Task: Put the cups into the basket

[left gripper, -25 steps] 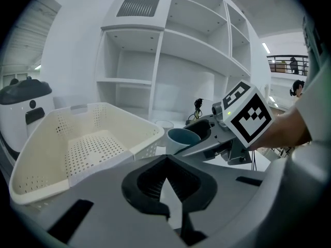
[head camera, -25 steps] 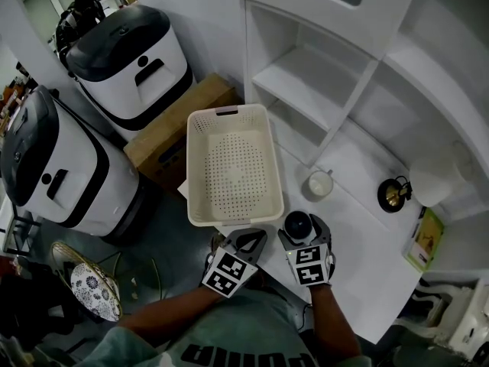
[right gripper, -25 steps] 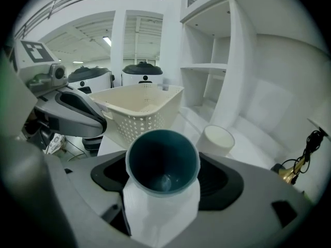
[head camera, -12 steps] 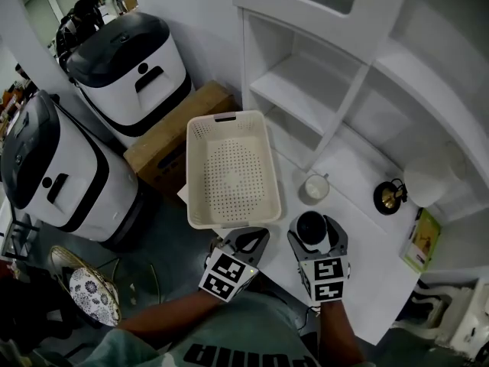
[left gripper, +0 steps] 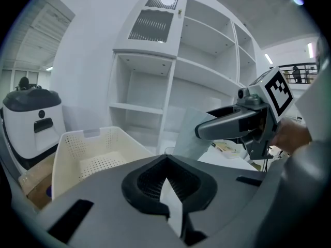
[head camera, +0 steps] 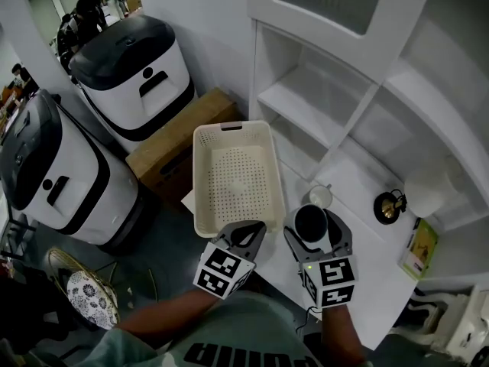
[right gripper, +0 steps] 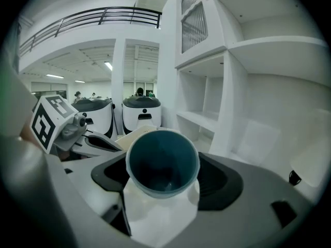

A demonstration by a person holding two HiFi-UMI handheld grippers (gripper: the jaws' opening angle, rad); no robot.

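Note:
My right gripper is shut on a cup that is white outside and dark teal inside. It holds the cup over the white counter, just right of the basket's near corner. In the right gripper view the cup sits between the jaws with its mouth facing the camera. The cream perforated basket is empty. A second, white cup stands on the counter just beyond the held one. My left gripper is shut with nothing in it, at the basket's near edge.
Two white and black machines stand at the left, with a cardboard box under the basket's far side. White shelves rise behind the counter. A black and gold object and a booklet lie at the right.
The right gripper has shifted a little to the right with the cup, which now shows larger and nearer the white cup. The left gripper has hardly moved.

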